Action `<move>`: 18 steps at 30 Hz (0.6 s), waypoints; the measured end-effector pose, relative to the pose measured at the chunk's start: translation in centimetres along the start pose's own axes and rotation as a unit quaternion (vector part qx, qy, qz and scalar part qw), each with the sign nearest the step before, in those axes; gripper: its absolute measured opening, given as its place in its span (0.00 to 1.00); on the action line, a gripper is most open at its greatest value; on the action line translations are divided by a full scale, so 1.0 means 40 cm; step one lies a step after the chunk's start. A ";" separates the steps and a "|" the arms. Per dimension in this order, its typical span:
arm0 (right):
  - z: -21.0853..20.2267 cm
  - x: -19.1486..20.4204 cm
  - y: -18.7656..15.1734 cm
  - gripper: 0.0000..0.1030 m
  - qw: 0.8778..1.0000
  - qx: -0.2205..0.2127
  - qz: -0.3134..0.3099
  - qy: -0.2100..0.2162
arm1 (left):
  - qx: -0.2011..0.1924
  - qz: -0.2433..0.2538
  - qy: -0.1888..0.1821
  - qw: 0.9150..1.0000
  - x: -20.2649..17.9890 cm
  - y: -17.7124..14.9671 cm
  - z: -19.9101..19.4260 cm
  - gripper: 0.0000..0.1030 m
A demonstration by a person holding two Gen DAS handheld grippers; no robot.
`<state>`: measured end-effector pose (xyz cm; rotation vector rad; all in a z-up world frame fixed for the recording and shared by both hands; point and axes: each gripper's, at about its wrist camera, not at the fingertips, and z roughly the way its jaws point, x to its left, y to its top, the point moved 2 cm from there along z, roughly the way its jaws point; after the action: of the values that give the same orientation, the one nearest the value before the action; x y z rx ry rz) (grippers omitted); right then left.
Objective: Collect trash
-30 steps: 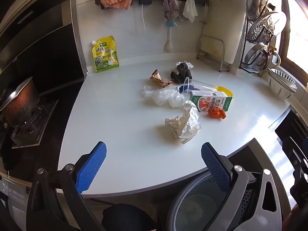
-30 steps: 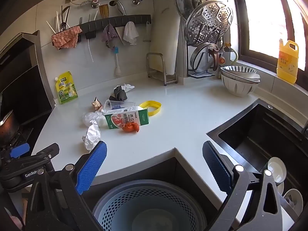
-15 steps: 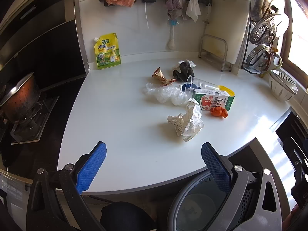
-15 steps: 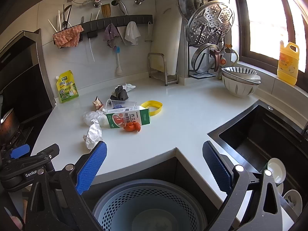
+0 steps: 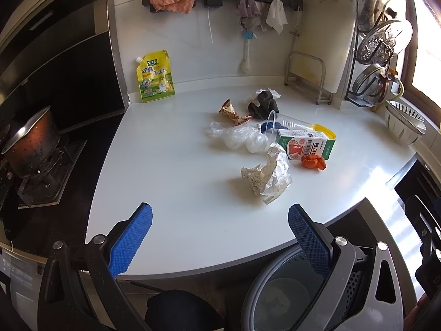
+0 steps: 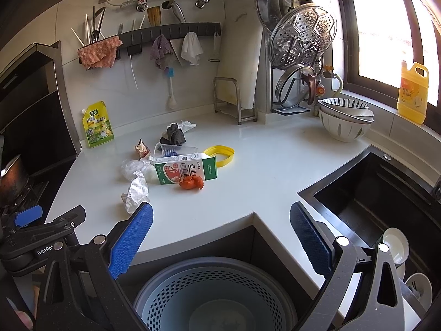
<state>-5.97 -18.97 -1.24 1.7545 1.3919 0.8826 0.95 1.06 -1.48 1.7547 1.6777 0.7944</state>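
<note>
Trash lies in a cluster on the white counter (image 5: 171, 187): crumpled checked paper (image 5: 268, 175), a green and white drink carton (image 5: 304, 146), orange peel (image 5: 312, 162), a clear plastic bag (image 5: 239, 138), a clear cup (image 5: 289, 124), a brown wrapper (image 5: 233, 113), a dark rag (image 5: 263, 104) and a yellow ring (image 6: 222, 154). A grey perforated bin (image 6: 215, 295) stands below the counter's front edge. My left gripper (image 5: 220, 220) is open and empty over the front edge, short of the paper. My right gripper (image 6: 220, 220) is open and empty above the bin.
A black sink (image 6: 386, 193) with dishes is at the right. Stacked bowls (image 6: 346, 120) and a lid rack (image 6: 300, 55) stand at the back right. A yellow pouch (image 5: 155, 77) leans on the wall. A pot (image 5: 30, 143) sits on the stove at the left.
Both grippers have moved slightly forward toward the counter, so the trash sits a little lower and closer in view. Both stay open and empty.
</note>
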 end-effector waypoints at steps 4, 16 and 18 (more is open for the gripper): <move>-0.001 -0.001 0.000 0.92 1.000 0.000 0.001 0.001 | -0.001 0.000 0.000 1.000 -0.001 0.001 -0.002 0.94; -0.003 0.006 0.000 0.92 1.000 -0.002 -0.001 0.002 | -0.005 0.007 -0.001 1.000 -0.007 0.003 -0.007 0.94; -0.002 0.005 -0.001 0.92 1.000 -0.002 0.000 0.002 | -0.003 0.007 -0.002 1.000 -0.006 0.002 -0.005 0.94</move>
<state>-6.02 -18.75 -1.22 1.7510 1.3917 0.8897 0.85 0.80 -1.30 1.7635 1.6603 0.8014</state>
